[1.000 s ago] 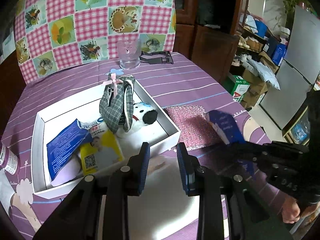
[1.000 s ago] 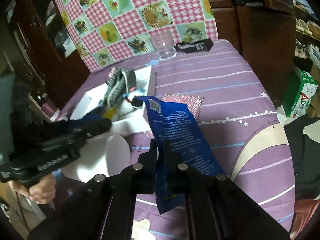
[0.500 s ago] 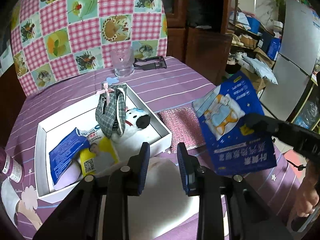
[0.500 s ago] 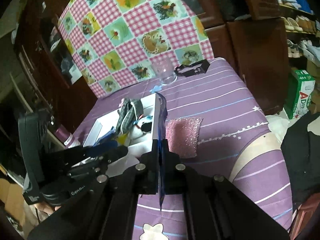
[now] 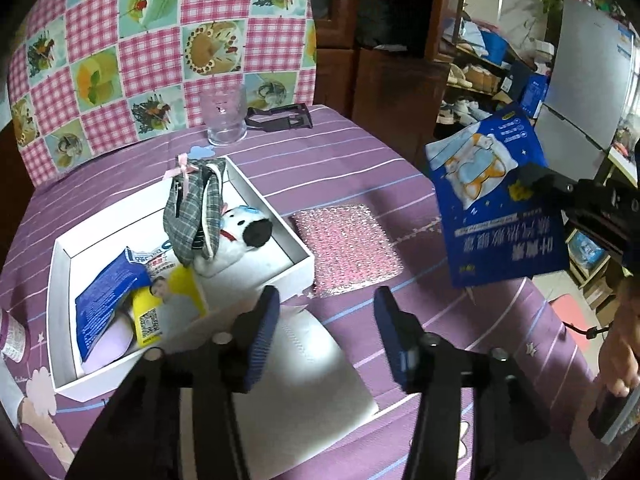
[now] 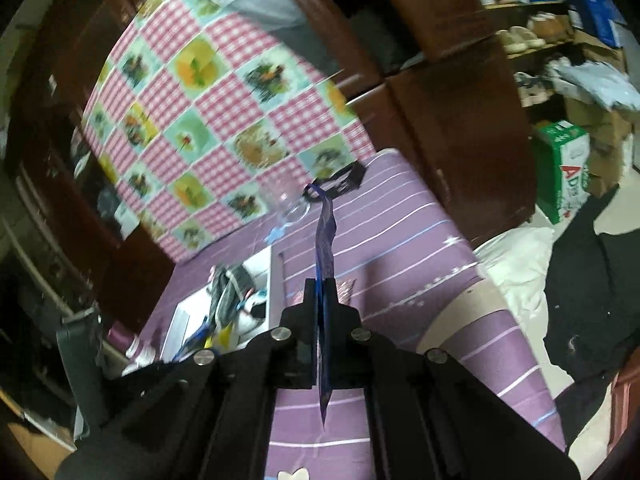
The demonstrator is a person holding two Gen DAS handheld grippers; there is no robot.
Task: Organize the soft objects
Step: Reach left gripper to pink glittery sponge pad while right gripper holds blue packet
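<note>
My right gripper (image 6: pixel 320 286) is shut on a blue packet (image 6: pixel 325 240), held edge-on and high above the table; it also shows in the left wrist view (image 5: pixel 496 200) at the right, in the air. My left gripper (image 5: pixel 324 320) is open and empty, over a white flat pad (image 5: pixel 304 376) just in front of the white box (image 5: pixel 60 320). The box holds a grey plaid pouch (image 5: pixel 196 216), a white plush dog (image 5: pixel 248 232), a blue packet and a yellow packet (image 5: pixel 160 304). A pink glittery pouch (image 5: pixel 348 248) lies right of the box.
A clear glass (image 5: pixel 224 116) and a black clip (image 5: pixel 280 118) stand at the table's far edge, before a checked chair back (image 5: pixel 140 48). A bottle (image 5: pixel 12 332) sits at the left edge. The purple tablecloth (image 5: pixel 460 320) drops off at the right.
My right gripper has lifted the blue packet higher and tilted upward. My left gripper's jaws have opened wider and it has stayed over the white pad.
</note>
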